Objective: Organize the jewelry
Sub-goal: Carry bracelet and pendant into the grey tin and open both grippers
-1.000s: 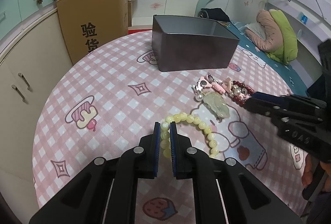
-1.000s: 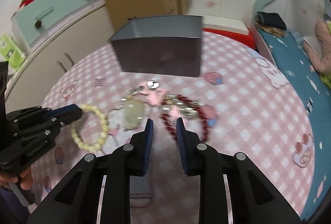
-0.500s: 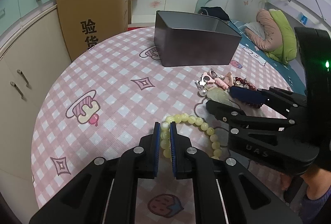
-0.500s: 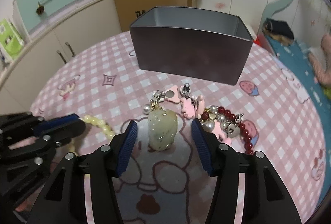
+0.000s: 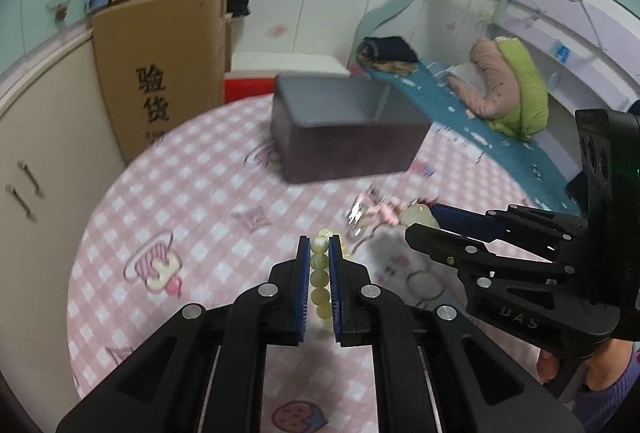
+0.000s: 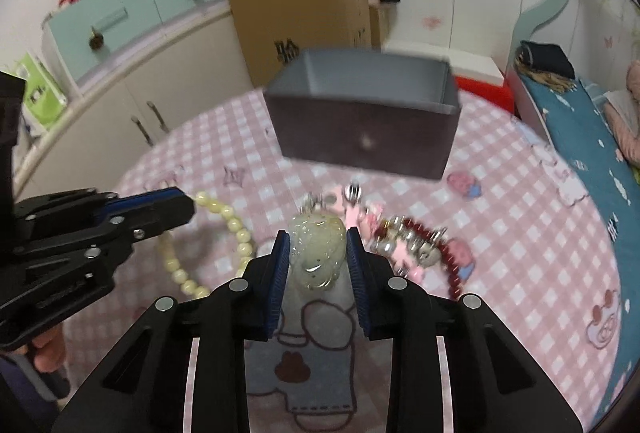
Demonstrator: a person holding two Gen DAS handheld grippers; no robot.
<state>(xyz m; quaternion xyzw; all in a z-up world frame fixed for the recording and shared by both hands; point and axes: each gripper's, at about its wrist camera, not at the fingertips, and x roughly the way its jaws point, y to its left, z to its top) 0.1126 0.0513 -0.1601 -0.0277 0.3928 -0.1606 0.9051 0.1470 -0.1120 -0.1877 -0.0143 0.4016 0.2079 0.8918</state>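
We see the pale yellow bead bracelet [image 5: 320, 275] pinched between the 2 blue pads of the left gripper [image 5: 319, 257], whose jaws are pressed together on a short run of beads; the rest of the loop [image 6: 224, 233] trails down to the pink checked table [image 5: 200, 217]. Just to its right, the pale green jade pendant [image 6: 318, 253] sits between the pads of the right gripper [image 6: 319, 253]. Those jaws have just been closing, and both pads now press the pendant's sides. In the left wrist view only a sliver of the pendant [image 5: 418, 215] shows past the right gripper's upper finger.

Just beside the pendant, on the table, lies a tangle of pink charms [image 6: 362, 211] with silver clasps, and touching it a dark red bead bracelet [image 6: 436, 241] with pearl and metal pieces. These are blurred, so we cannot tell finer detail.

Further back on the table stands an open dark grey box [image 6: 366, 131], well apart from the jewelry. Behind the table a cardboard box [image 5: 160, 73] printed with black characters leans against a cream cabinet [image 5: 36, 137]. A bed with a blue sheet [image 6: 592, 137] runs along the right side of the room.
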